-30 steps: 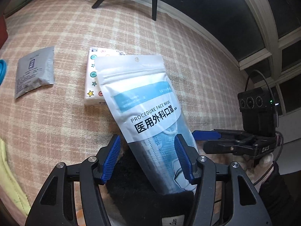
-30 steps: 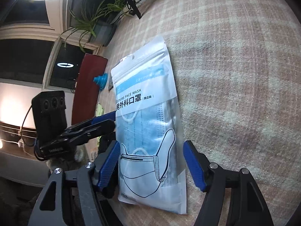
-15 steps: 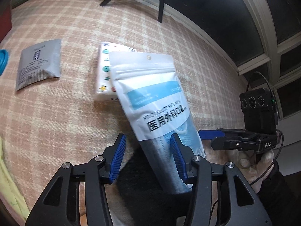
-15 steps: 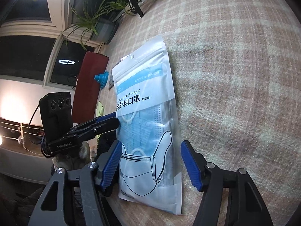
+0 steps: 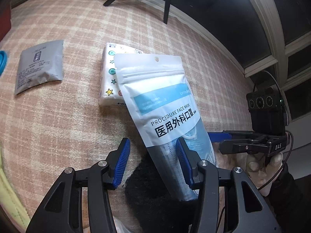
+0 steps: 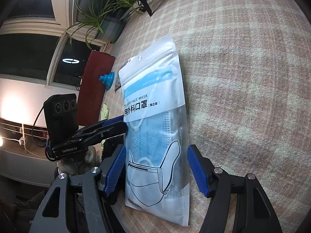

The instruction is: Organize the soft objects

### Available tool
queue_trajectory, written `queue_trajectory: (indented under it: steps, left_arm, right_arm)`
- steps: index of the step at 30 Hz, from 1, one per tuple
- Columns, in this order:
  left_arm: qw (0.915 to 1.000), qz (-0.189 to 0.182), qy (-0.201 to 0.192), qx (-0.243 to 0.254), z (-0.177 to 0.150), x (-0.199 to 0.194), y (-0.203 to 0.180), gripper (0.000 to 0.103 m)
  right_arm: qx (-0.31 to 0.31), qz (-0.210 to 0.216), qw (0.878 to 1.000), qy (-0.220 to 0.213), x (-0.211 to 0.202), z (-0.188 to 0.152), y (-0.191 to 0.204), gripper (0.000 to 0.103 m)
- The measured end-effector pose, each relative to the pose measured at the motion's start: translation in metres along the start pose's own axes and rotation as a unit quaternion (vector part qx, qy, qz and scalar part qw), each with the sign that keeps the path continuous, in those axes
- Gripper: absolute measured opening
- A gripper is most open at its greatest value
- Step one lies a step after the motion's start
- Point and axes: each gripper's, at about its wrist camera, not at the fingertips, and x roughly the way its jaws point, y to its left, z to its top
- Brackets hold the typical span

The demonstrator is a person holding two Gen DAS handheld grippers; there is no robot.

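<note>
The pack of surgical masks [image 5: 165,104] sits between the blue pads of both grippers. It is a white and light-blue zip pouch printed "PROCEDURE FACE MASK" over "医用外科口罩", with "独立装" in small type beside it and a line drawing of a mask on the clear lower part. A brand word on the blue band is too blurred to read.

The left gripper [image 5: 153,143] stands partly open. Its right-hand pad overlaps the pouch's lower edge, and its left-hand pad is clear of the pouch with checked cloth [image 5: 68,126] showing in the gap. The right gripper [image 6: 157,148] is also partly open. It straddles the pouch's width, with a narrow gap at the right-hand pad and the left-hand pad just beside the edge, so neither gripper clamps the pouch.

Ahead of the left gripper, the pouch's top end overlaps a white tissue pack [image 5: 108,77] printed with stars and dots. Further ahead and to the left lies a grey foil sachet [image 5: 39,66] whose print is too small to read.

The left gripper's body reads "GenRobot.AI" in the right wrist view. The right gripper's body reads "DAS" in the left wrist view, above the hand [image 5: 262,163] that holds it.
</note>
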Motion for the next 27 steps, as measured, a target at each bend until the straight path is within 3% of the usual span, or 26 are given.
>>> queue_trajectory:
  steps: [16,23,27]
  left_arm:
    - [0.9998,-0.002,-0.006,0.018,-0.001,0.002,0.000,0.048]
    - [0.9999,-0.004,-0.007,0.014,-0.001,0.001,0.001,0.048]
    - [0.9999,-0.003,-0.010,0.012,-0.002,0.000,0.001,0.048]
  right_arm:
    - [-0.007,-0.011,1.000,-0.012,-0.002,0.005,0.001,0.061]
    - [-0.018,-0.003,0.999,-0.040,0.005,0.040,0.000,0.061]
    - [-0.016,0.023,0.999,-0.034,0.014,0.057,-0.001,0.063]
